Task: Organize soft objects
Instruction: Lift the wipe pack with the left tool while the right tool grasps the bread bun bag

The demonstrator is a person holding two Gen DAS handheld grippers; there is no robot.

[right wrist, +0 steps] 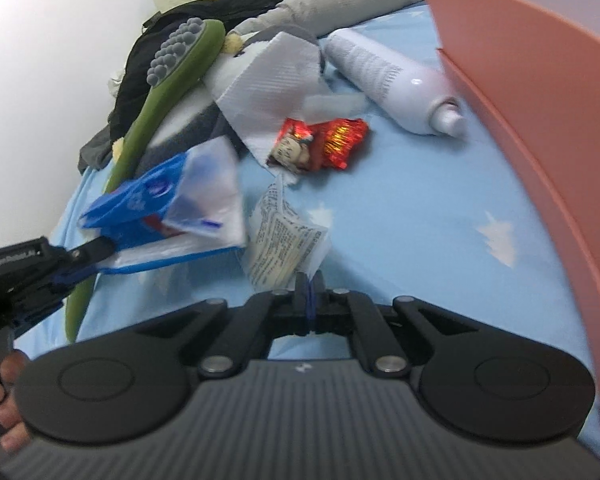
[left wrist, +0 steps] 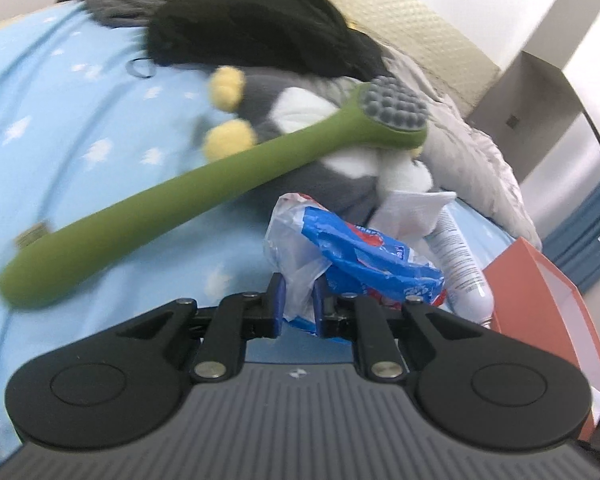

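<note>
Left gripper, lower centre, pinches a blue-and-white plastic wrapper by one thin flap; right gripper, jaws nearly together, clamps a corner of a printed packet at mid-frame. Both hang above the blue bedsheet. Risk: such thin edge-holds may slip before reaching the orange box at right.

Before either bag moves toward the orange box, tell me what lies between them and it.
The left gripper holds the blue-and-white plastic bag, the right gripper the printed wrapper. Toward the orange box the blue sheet shows bare; the red snack wrapper and white bottle lie farther back.
</note>
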